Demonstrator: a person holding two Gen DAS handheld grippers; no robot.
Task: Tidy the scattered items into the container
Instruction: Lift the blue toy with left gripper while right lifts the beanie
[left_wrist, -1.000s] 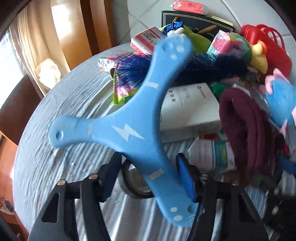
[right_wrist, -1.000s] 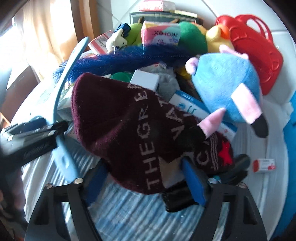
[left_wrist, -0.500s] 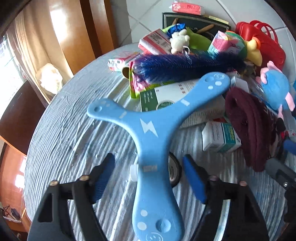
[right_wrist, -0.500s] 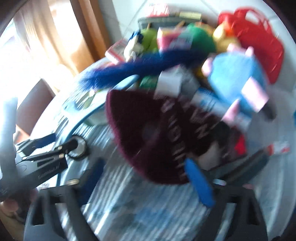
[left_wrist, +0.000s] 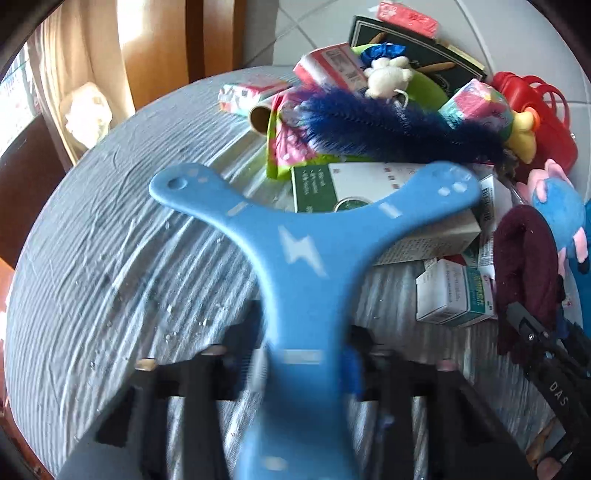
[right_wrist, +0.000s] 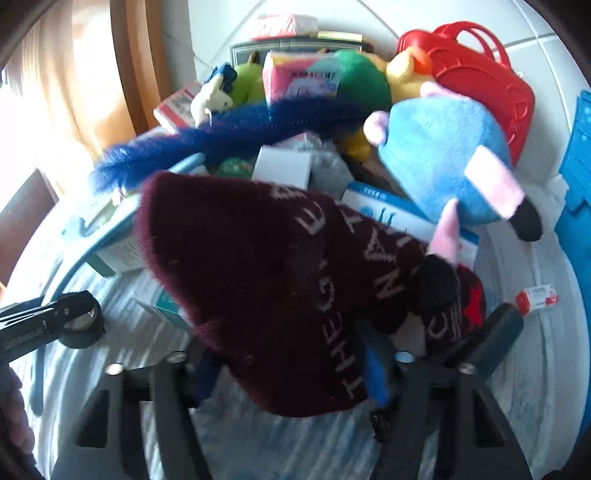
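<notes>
- Left hand-held gripper (left_wrist: 306, 363): jaws together, clamped on the stem of the blue three-armed boomerang (left_wrist: 295, 251); the frame is blurred at the pads.
- Boomerang's two other arms spread forward, above the bench (left_wrist: 110, 258) and over a green-and-white box (left_wrist: 354, 188).
- Right hand-held gripper (right_wrist: 291, 373): jaws closing, with the maroon knit beanie (right_wrist: 258, 266) between them; blue pads sit against the fabric on both sides.
- Beanie carries white lettering and hangs over the bench edge of the pile.
- Pile behind: a fuzzy dark-blue duster (left_wrist: 399, 129) lies across the boxes, a blue plush with pink ears (right_wrist: 443, 162) is to the right, and a small white plush (left_wrist: 388, 77) is at the back.
- Red basket with handles (right_wrist: 476, 70) stands at the far right, behind the plush; the task's things are all outside it.
- Black tape roll (right_wrist: 83, 325) lies on the bench, beside the left gripper as the right wrist view shows it.
- Small red-and-white box (right_wrist: 537, 299) lies alone at the right.
</notes>
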